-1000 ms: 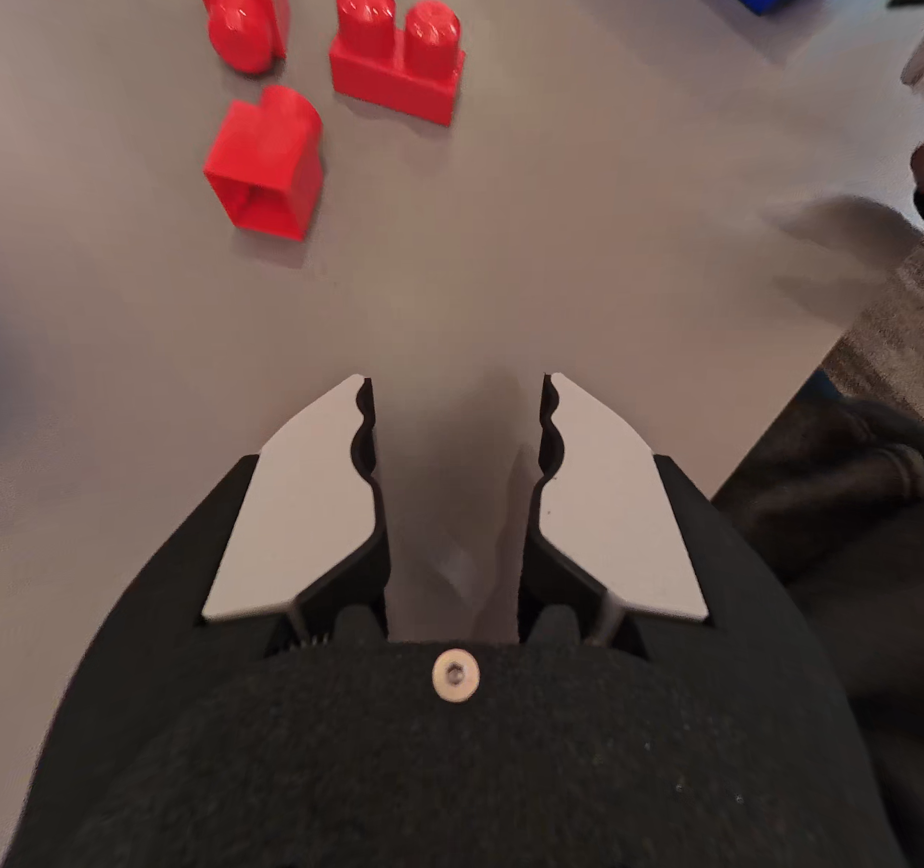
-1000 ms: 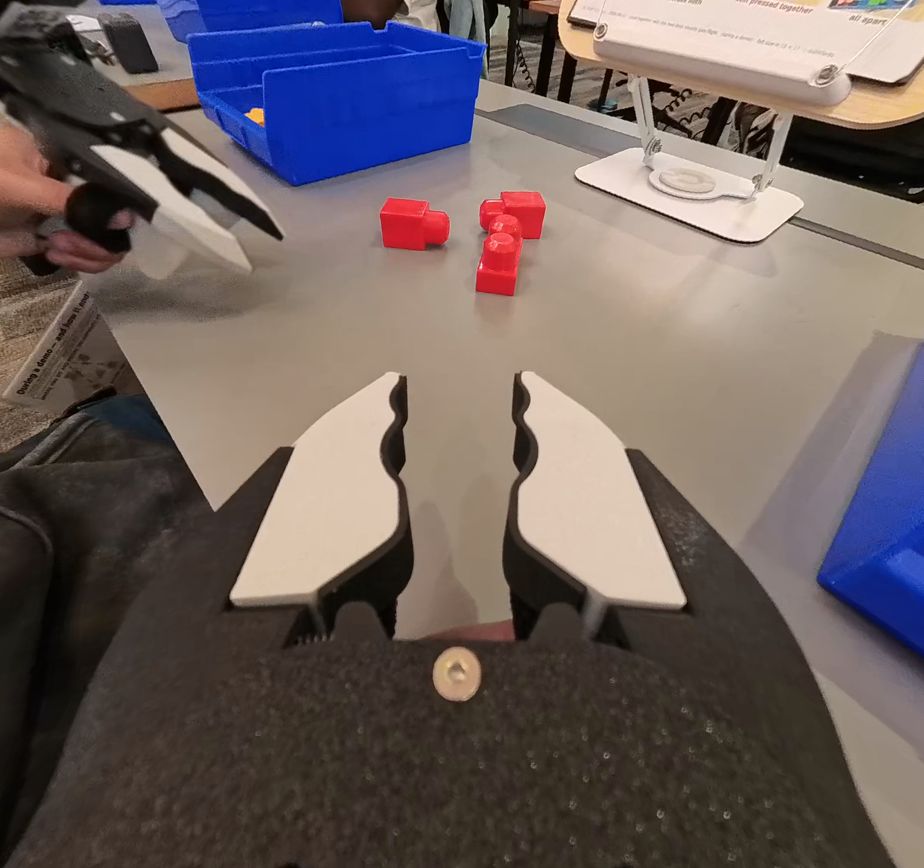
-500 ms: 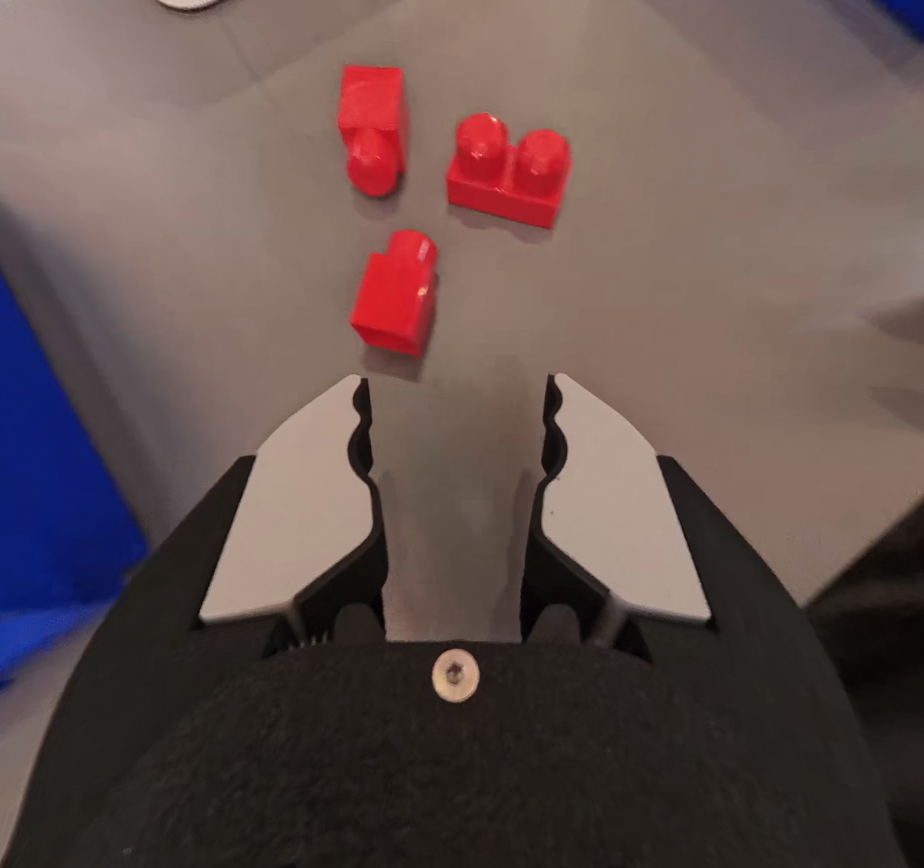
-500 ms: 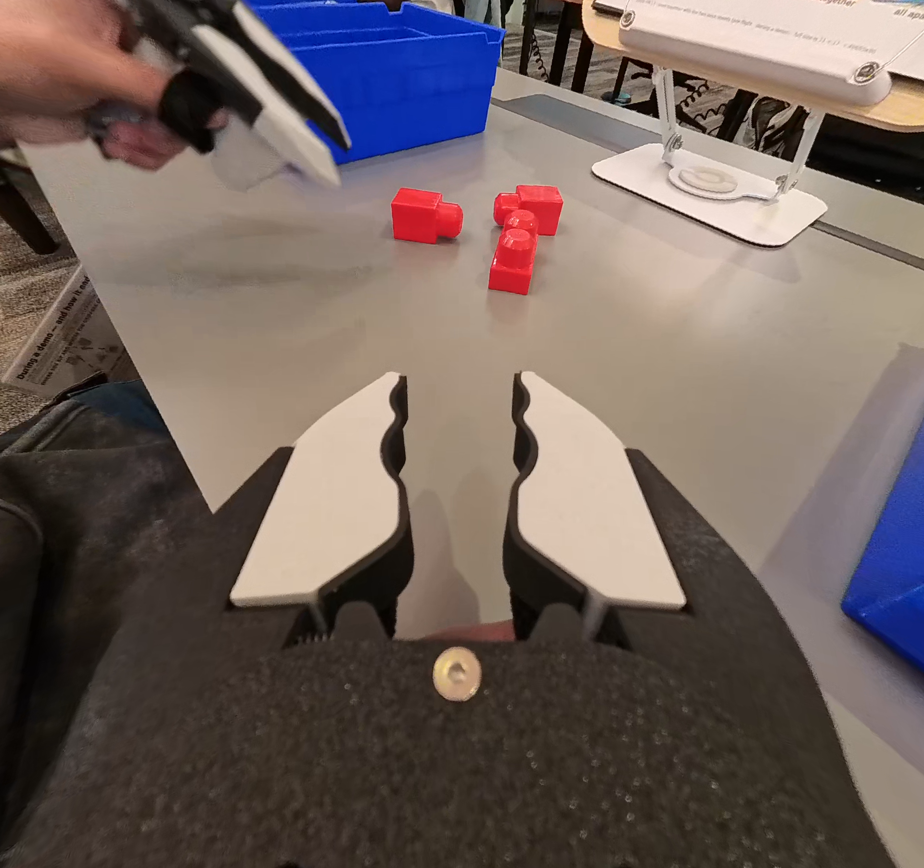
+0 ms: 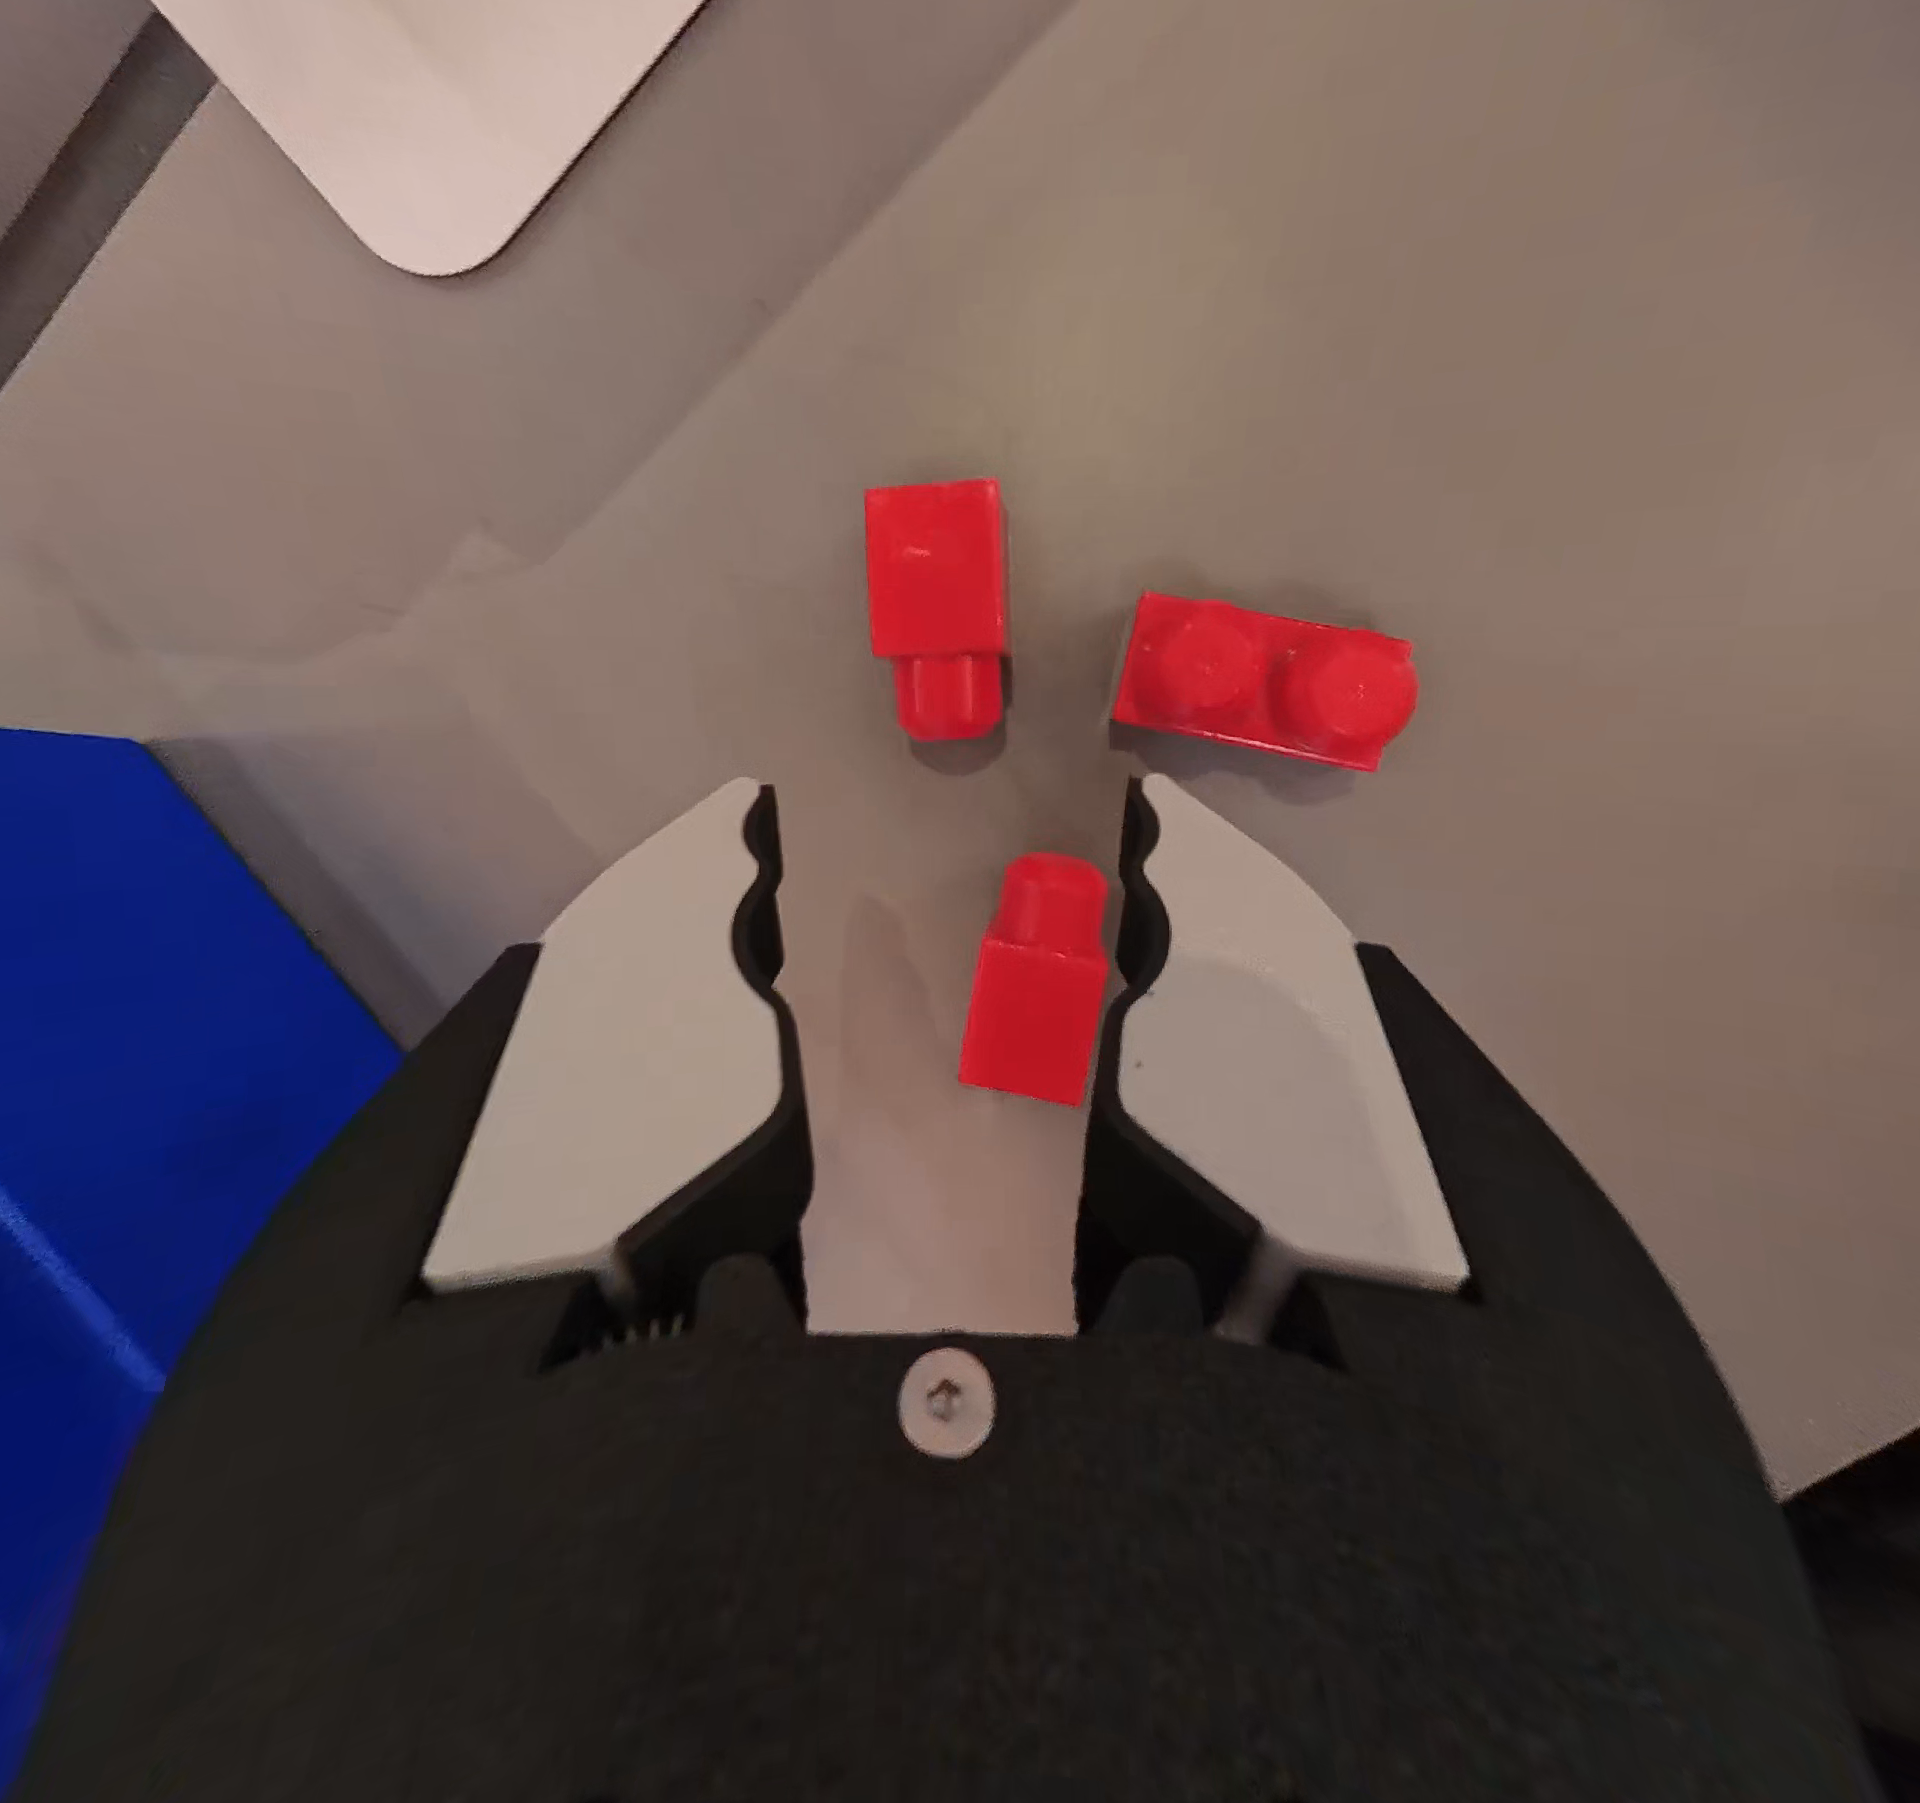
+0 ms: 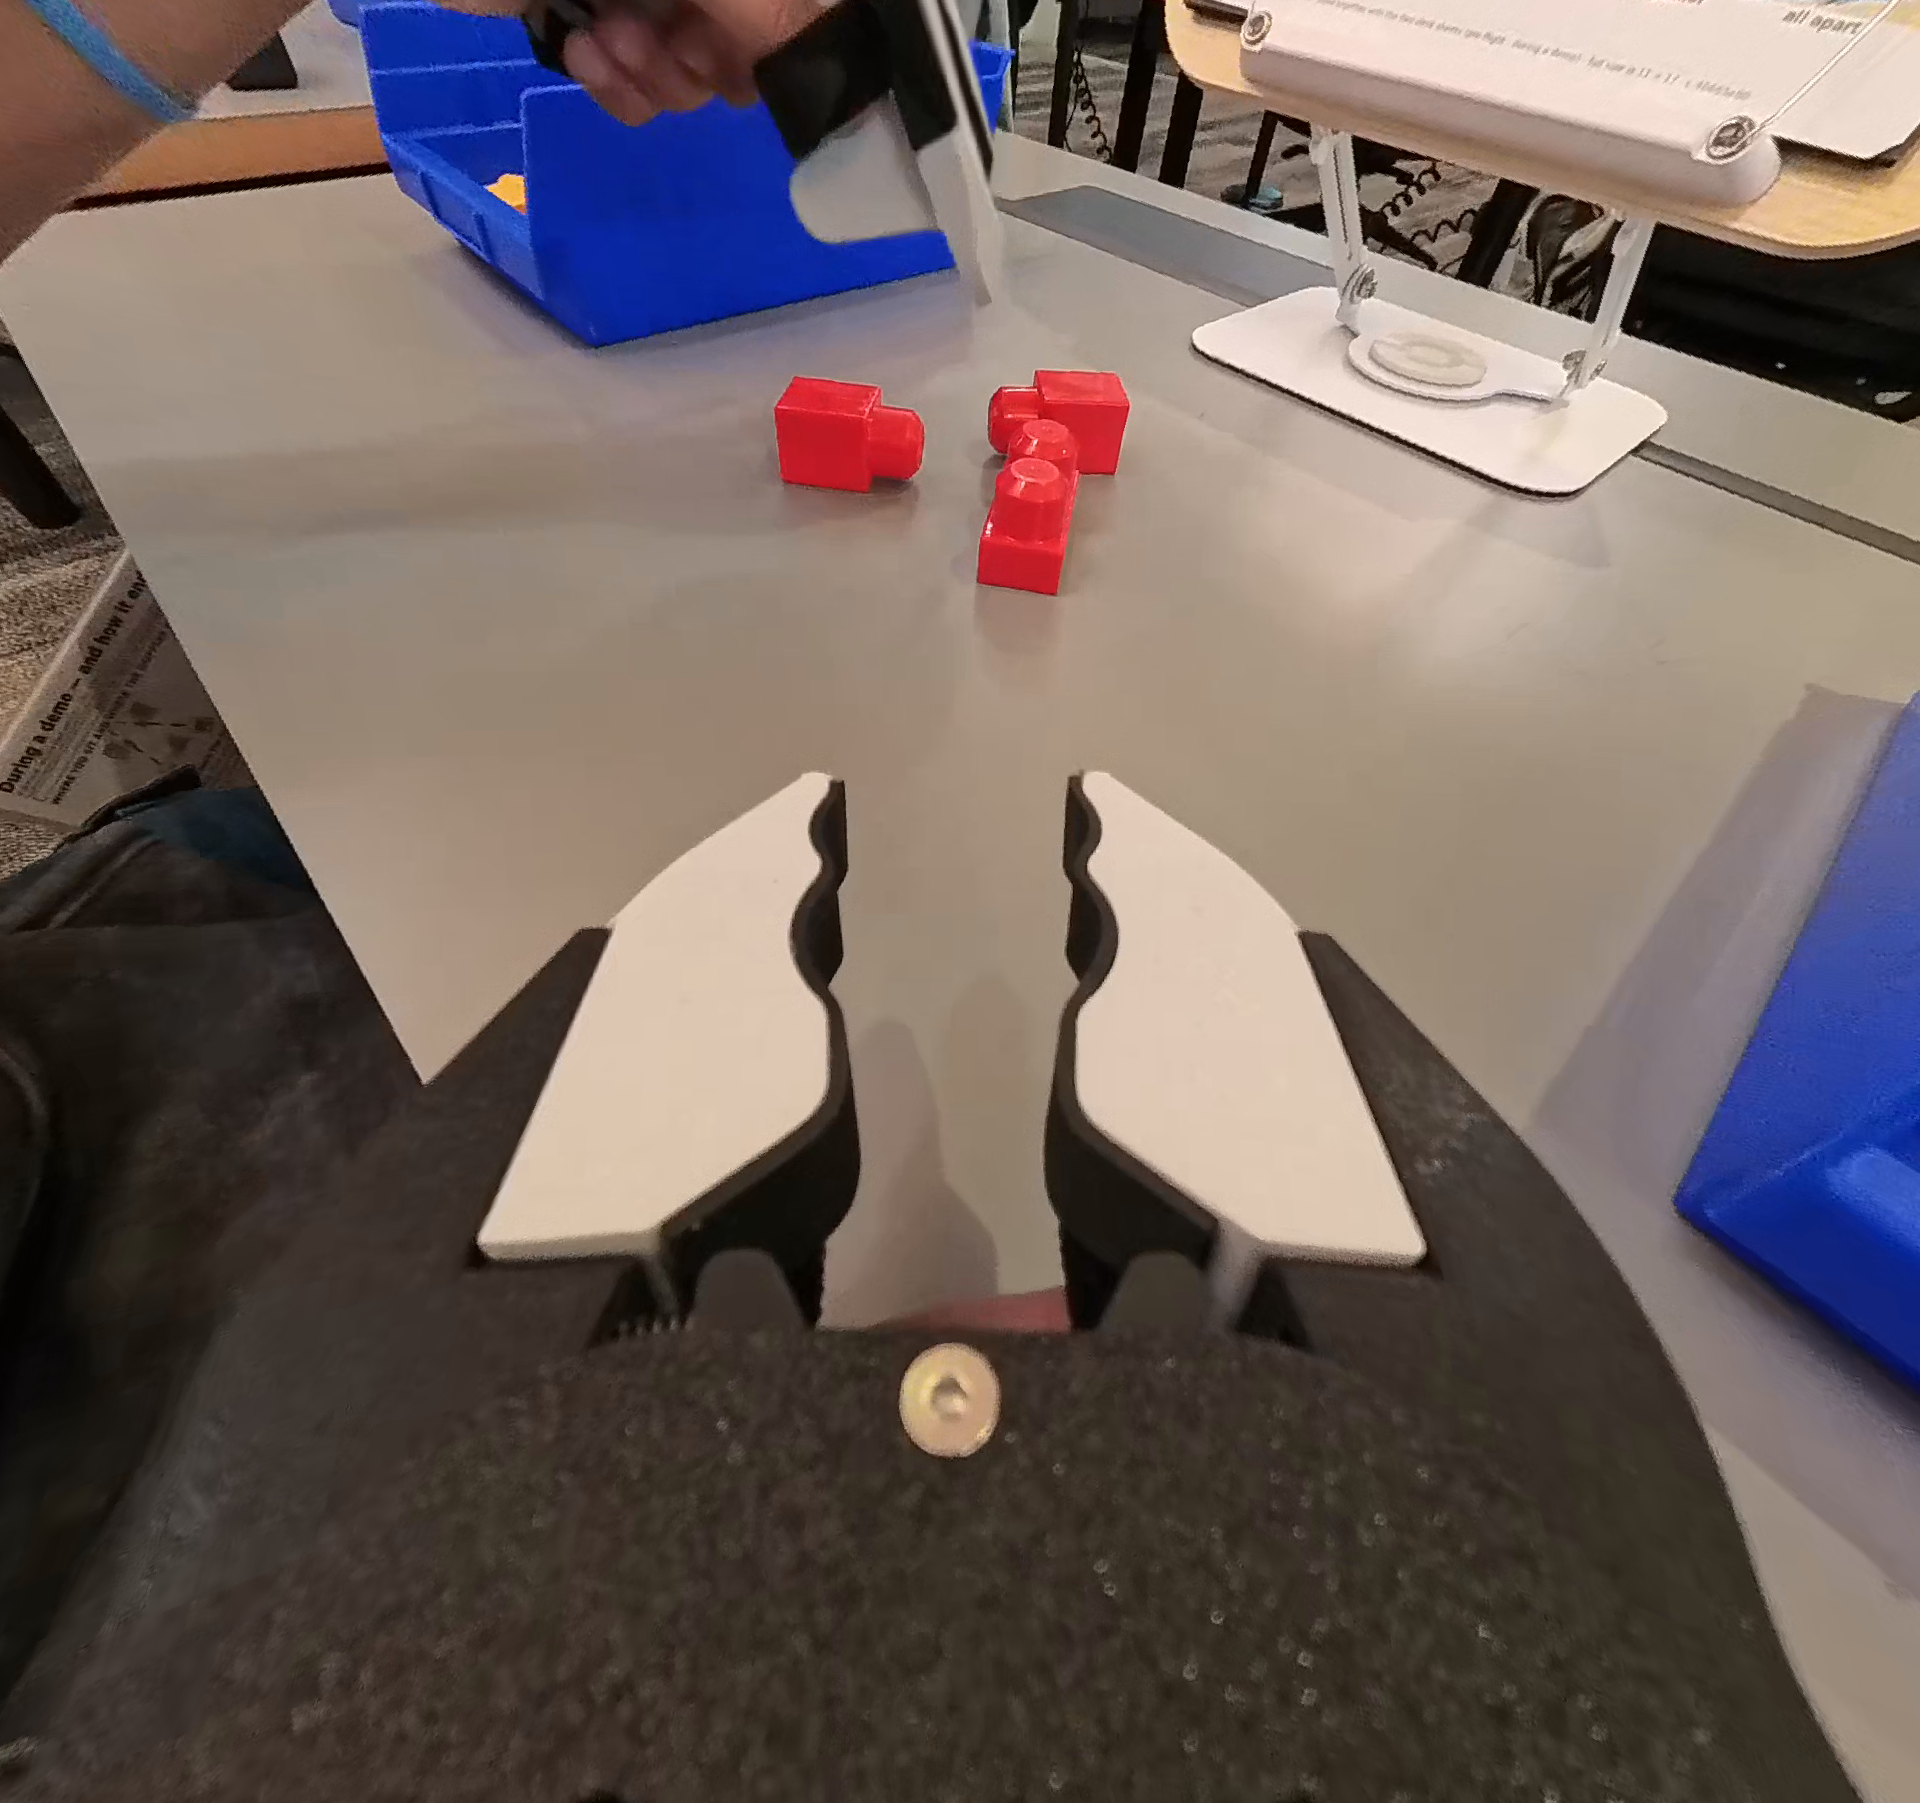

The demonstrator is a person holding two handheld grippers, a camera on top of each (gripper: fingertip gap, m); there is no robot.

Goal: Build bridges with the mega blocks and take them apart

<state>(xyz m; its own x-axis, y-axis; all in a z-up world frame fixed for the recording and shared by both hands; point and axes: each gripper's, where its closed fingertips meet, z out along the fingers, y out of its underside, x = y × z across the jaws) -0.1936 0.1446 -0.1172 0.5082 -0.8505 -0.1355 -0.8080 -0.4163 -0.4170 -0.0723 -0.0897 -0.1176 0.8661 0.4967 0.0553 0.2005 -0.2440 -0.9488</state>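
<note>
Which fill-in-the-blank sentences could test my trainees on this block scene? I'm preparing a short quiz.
1. The number of red blocks lying on the grey table is ____.
2. The two-stud block stands with its studs pointing ____.
3. The left gripper hangs over the near single-stud block with its jaws ____.
4. The bin at the table's far edge is coloured ____.

Missing words: three; up; open; blue
</note>
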